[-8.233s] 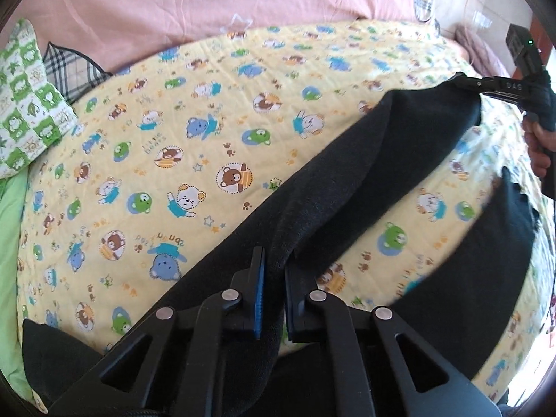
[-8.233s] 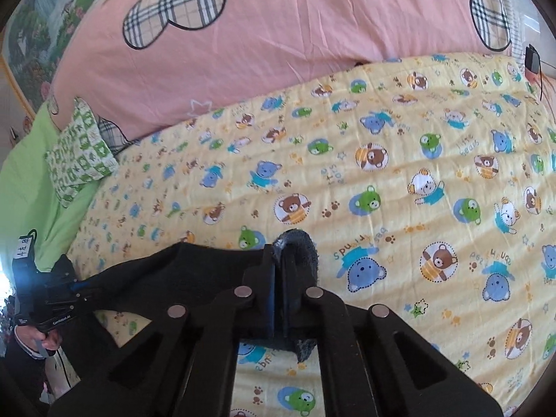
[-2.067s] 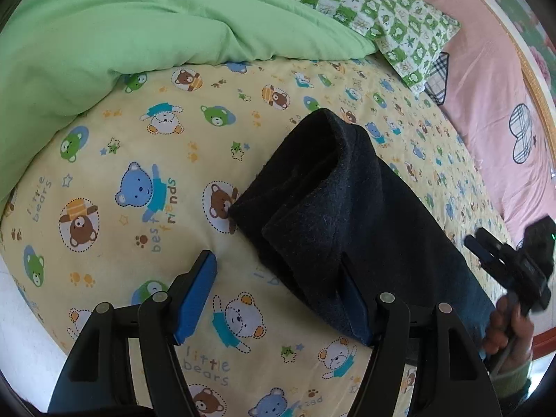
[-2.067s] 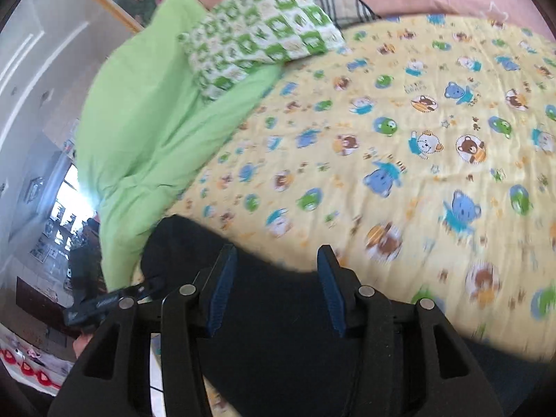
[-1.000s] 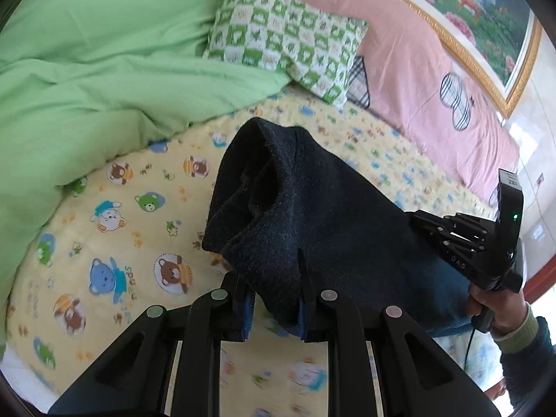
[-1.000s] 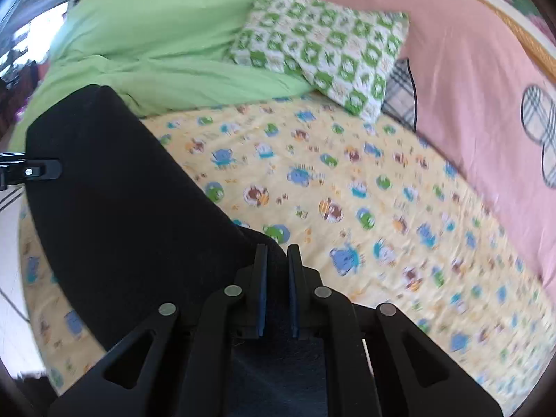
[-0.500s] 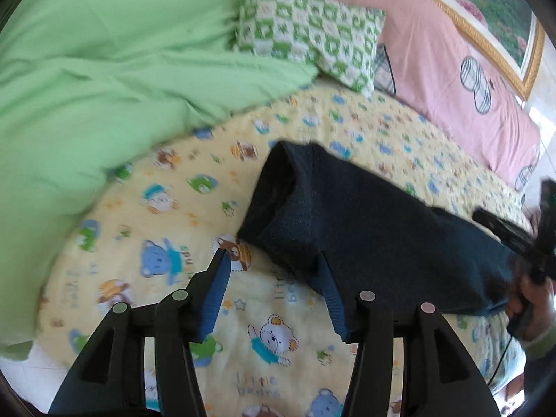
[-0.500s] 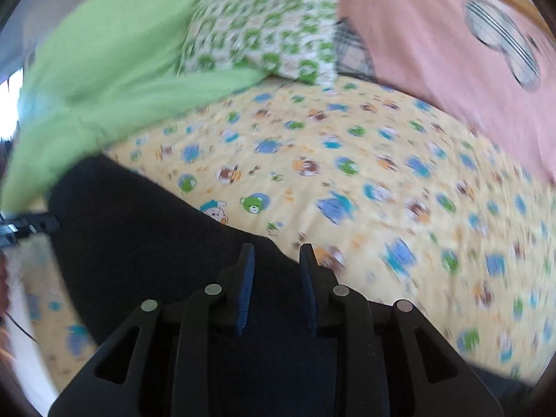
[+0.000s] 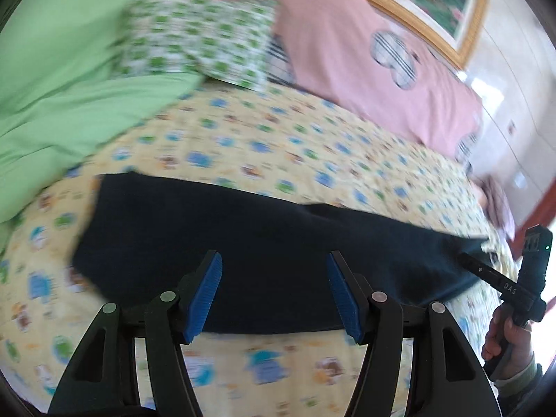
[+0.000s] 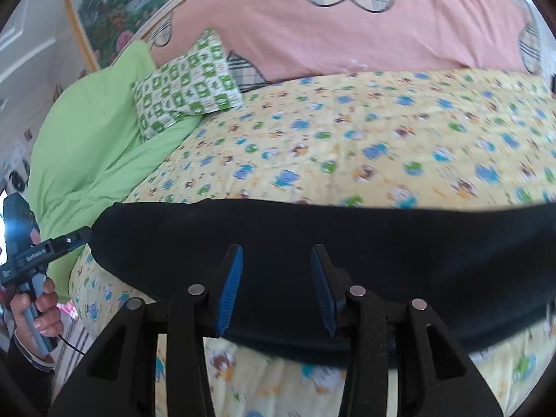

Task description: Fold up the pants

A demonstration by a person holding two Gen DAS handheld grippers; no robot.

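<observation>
— Around the bed?
— Yellow bear-print sheet point(image 10: 399, 132) across the bed, green duvet point(image 10: 87, 132) heaped at 9 o'clock in the right view, checked green pillow point(image 10: 184, 87) against it, pink headboard cover point(image 10: 347, 27) at 12. Framed picture point(image 10: 114, 3) up at 11. Much blurred in the left view.
— In the way?
— Nothing lying on the pants point(image 10: 312, 239); only sheet beyond them.
— Pants?
— Dark, laid flat in a long band across the sheet, running 9 to 3 in both views point(image 9: 243, 239).
— Left claw point(image 9: 272, 292)?
— Spread wide, blue pads point(image 9: 205, 295) either side of bare cloth, gripping nothing; band directly beyond the tips at 12. Seen from the right view point(image 10: 74, 239), tip just at the band's 9 o'clock end; touching or not, cannot tell.
— Right claw point(image 10: 276, 285)?
— Parted too, less wide, empty; pants under and ahead of the pads point(image 10: 229, 288). From the left view point(image 9: 486, 271), tip at the band's 3 o'clock end, hand point(image 9: 507, 337) below.
</observation>
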